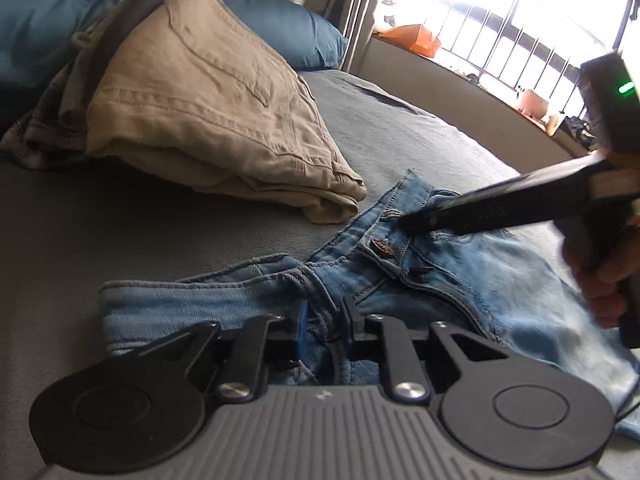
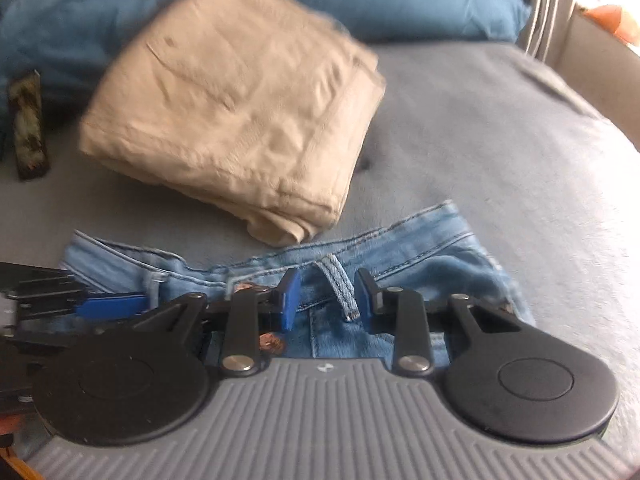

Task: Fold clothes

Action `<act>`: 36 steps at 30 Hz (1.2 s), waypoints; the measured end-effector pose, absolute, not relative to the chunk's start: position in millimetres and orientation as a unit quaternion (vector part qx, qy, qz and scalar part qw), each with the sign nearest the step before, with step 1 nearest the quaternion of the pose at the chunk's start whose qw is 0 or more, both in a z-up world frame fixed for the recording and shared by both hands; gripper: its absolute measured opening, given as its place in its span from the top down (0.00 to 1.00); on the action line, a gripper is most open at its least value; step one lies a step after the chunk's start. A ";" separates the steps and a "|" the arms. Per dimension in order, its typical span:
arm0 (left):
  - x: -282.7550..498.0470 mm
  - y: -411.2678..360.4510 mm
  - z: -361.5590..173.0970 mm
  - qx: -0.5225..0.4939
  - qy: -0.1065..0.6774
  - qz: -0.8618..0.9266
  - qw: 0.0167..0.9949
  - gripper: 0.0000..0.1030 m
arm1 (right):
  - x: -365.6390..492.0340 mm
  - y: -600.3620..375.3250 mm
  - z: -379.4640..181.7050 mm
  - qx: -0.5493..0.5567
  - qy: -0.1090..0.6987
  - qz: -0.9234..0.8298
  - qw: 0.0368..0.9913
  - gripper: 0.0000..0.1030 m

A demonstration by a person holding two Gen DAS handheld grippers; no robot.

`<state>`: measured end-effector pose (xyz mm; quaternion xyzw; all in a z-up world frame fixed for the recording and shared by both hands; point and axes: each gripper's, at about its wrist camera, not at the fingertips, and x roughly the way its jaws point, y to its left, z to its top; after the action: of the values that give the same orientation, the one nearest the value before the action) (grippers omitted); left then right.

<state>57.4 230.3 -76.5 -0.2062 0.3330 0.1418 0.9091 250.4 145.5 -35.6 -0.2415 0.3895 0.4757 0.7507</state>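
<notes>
**Waistband under both grippers, jeans running crosswise**

Right at your left gripper (image 1: 325, 316), the jaws are pinched on the waistband of the blue jeans (image 1: 460, 280), denim bunched between the pads near the fly. Your right gripper (image 2: 327, 298) sits just beside it on the same band, jaws apart and straddling a belt loop (image 2: 340, 284) without pressing on it. So the left hand has its hold; the right is the one that must close, and the cloth lies directly ahead of and beneath it.

From the right wrist view, the waistband runs left to right across you, and that is the long edge you have to work with. The legs appear to trail back beneath the grippers, though I cannot see them.

Beyond, the folded beige trousers (image 2: 236, 96) almost touch the band's far edge on the grey bed (image 2: 500, 140).
</notes>
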 end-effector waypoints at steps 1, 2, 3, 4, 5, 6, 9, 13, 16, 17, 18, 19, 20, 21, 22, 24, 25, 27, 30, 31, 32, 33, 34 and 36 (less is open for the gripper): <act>57.2 230.6 -76.7 -0.205 0.332 0.140 0.910 0.85 | 252.1 149.6 -41.0 -0.250 0.393 0.472 0.748 0.72; 57.0 230.8 -76.8 -0.203 0.332 0.137 0.911 0.87 | 253.1 151.6 -44.2 -0.252 0.395 0.469 0.748 0.72; 57.1 230.4 -77.1 -0.203 0.329 0.136 0.912 0.88 | 254.1 153.7 -47.5 -0.254 0.397 0.466 0.749 0.72; 57.1 230.1 -77.4 -0.203 0.326 0.136 0.913 0.90 | 255.8 155.0 -49.5 -0.252 0.401 0.464 0.749 0.72; 56.0 230.0 -77.8 -0.207 0.321 0.137 0.914 0.91 | 258.2 155.0 -49.9 -0.244 0.408 0.461 0.749 0.72; 54.9 229.9 -78.2 -0.212 0.315 0.139 0.915 0.91 | 260.4 154.6 -50.0 -0.237 0.414 0.459 0.749 0.74; 49.6 230.1 -78.1 -0.228 0.295 0.146 0.916 0.93 | 261.7 153.9 -44.9 -0.231 0.412 0.456 0.755 0.99; 41.2 232.2 -74.9 -0.245 0.273 0.155 0.917 0.93 | 253.4 155.2 -37.4 -0.226 0.388 0.453 0.770 1.00; 37.2 236.3 -69.6 -0.252 0.257 0.158 0.919 0.93 | 253.1 151.7 -32.2 -0.206 0.382 0.449 0.781 1.00; 36.5 237.4 -67.8 -0.255 0.253 0.158 0.920 0.93 | 253.8 151.6 -30.8 -0.200 0.381 0.449 0.783 1.00; 37.2 238.0 -67.2 -0.254 0.253 0.158 0.920 0.93 | 255.7 152.6 -30.1 -0.197 0.381 0.448 0.785 0.99; 37.8 238.7 -66.7 -0.254 0.253 0.158 0.920 0.93 | 257.3 153.8 -30.3 -0.196 0.381 0.446 0.786 0.99; 38.7 239.9 -66.7 -0.255 0.254 0.158 0.920 0.93 | 257.8 154.4 -30.9 -0.194 0.382 0.445 0.787 0.99; 38.5 240.9 -66.3 -0.255 0.253 0.160 0.919 0.93 | 258.5 155.0 -31.8 -0.191 0.383 0.445 0.787 0.99; 38.4 241.8 -66.0 -0.256 0.253 0.161 0.919 0.93 | 259.3 155.8 -32.2 -0.189 0.383 0.445 0.787 0.99; 38.2 243.8 -65.2 -0.256 0.252 0.163 0.919 0.93 | 261.2 157.9 -32.2 -0.185 0.382 0.446 0.788 0.99; 38.1 244.8 -64.8 -0.257 0.251 0.164 0.919 0.93 | 262.6 159.2 -32.4 -0.181 0.382 0.446 0.789 0.99; 38.3 246.2 -64.3 -0.255 0.251 0.167 0.919 0.93 | 264.4 161.7 -32.8 -0.174 0.381 0.446 0.791 0.99; 39.8 246.9 -67.1 -0.253 0.256 0.170 0.917 0.93 | 266.1 163.5 -36.6 -0.170 0.384 0.442 0.793 0.99; 40.2 247.2 -68.2 -0.254 0.259 0.172 0.916 0.93 | 266.9 164.2 -39.1 -0.169 0.385 0.440 0.793 0.99; 40.0 246.8 -68.3 -0.251 0.260 0.172 0.916 0.93 | 267.7 164.6 -41.5 -0.167 0.389 0.439 0.793 0.99; 40.4 246.1 -68.5 -0.246 0.262 0.172 0.917 0.93 | 268.3 165.3 -44.1 -0.166 0.391 0.437 0.793 0.99; 40.8 245.2 -69.2 -0.241 0.265 0.173 0.918 0.94 | 268.5 166.1 -47.0 -0.167 0.393 0.435 0.793 0.99; 42.2 245.5 -74.0 -0.239 0.275 0.174 0.915 0.94 | 268.7 167.5 -54.1 -0.170 0.394 0.433 0.793 0.99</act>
<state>42.2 245.5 -74.0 -0.2394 0.2748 0.1743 0.9148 268.7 167.5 -54.1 -0.1696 0.3944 0.4327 0.7927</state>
